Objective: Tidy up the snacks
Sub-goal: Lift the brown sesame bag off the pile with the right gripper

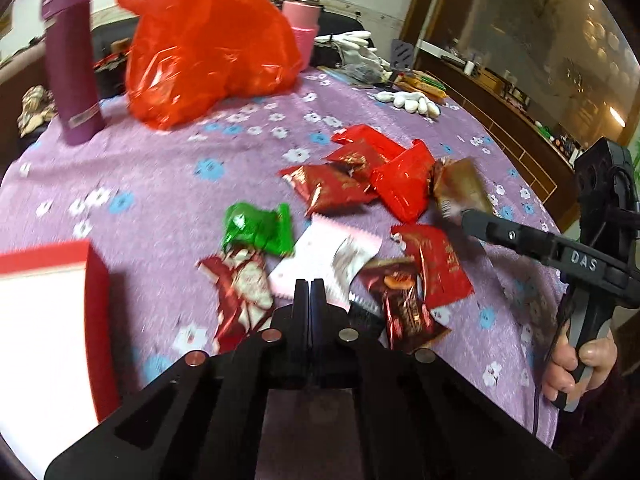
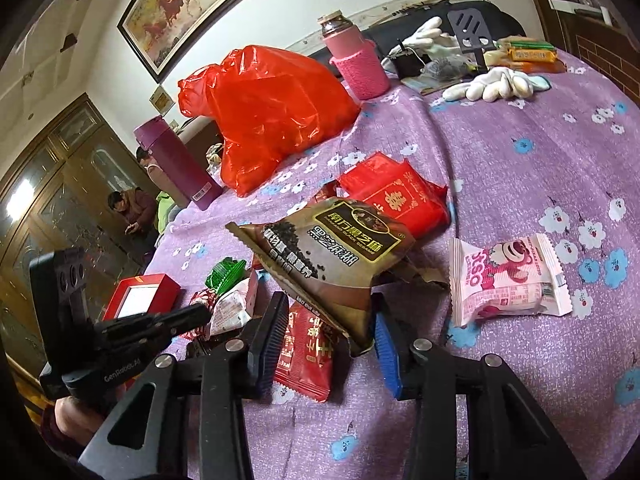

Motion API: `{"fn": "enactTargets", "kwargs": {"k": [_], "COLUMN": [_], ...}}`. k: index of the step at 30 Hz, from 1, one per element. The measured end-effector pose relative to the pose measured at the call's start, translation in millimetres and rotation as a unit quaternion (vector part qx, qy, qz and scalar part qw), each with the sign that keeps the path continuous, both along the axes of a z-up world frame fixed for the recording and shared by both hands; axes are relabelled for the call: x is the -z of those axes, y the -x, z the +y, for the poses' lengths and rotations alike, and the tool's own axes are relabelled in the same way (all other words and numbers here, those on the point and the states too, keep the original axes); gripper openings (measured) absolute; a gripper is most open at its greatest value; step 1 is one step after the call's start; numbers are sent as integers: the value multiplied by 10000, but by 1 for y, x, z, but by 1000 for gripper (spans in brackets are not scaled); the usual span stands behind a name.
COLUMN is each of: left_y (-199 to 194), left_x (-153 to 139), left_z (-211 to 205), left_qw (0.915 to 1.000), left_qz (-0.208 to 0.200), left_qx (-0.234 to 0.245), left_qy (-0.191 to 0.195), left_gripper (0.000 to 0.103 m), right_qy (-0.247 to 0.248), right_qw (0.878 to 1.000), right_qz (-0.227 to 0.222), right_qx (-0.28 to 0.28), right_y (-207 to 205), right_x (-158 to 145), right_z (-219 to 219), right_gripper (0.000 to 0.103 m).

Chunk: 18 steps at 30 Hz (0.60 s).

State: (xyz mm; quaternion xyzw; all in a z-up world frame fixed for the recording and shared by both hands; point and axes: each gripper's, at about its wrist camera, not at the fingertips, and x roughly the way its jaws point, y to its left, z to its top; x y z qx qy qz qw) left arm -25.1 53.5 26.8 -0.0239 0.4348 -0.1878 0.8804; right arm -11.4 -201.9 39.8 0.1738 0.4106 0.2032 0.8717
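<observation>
Several snack packets lie on a purple flowered cloth (image 1: pixel 160 168). My left gripper (image 1: pixel 309 286) is shut and empty, just above a pink-white packet (image 1: pixel 324 260), with a green packet (image 1: pixel 256 228) beyond it. My right gripper (image 2: pixel 332 332) is open; a brown black-sesame packet (image 2: pixel 328 248) sits between its fingers, its lower corner in the gap, and whether the pads touch it I cannot tell. In the left wrist view the right gripper (image 1: pixel 460 216) reaches the brown packet (image 1: pixel 460 184). A red box (image 1: pixel 60 320) stands at the left, also in the right wrist view (image 2: pixel 140 296).
A red plastic bag (image 1: pixel 208 40), a purple flask (image 1: pixel 72 64) and a pink flask (image 1: pixel 304 24) stand at the back. White gloves (image 2: pixel 492 84) and biscuit packs (image 2: pixel 524 54) lie far right. A pink strawberry-bear packet (image 2: pixel 508 276) lies right of my right gripper. Red packets (image 1: pixel 404 184) crowd the middle.
</observation>
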Motion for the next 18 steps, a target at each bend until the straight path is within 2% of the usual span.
{"fn": "enactTargets", "kwargs": {"k": [4, 11, 18], "left_y": [12, 22, 26], "left_x": [0, -4, -12], "left_z": [8, 8, 3], "left_qw": [9998, 9997, 9995], "left_qz": [14, -28, -96], "left_qx": [-82, -82, 115], "left_qy": [195, 220, 264], "left_gripper": [0, 0, 0], "right_qy": [20, 4, -211], "right_qw": [10000, 9999, 9996], "right_qz": [38, 90, 196], "right_qx": [-53, -87, -24], "right_y": [-1, -2, -3], "right_x": [2, 3, 3], "right_z": [2, 2, -5], "right_gripper": [35, 32, 38]}}
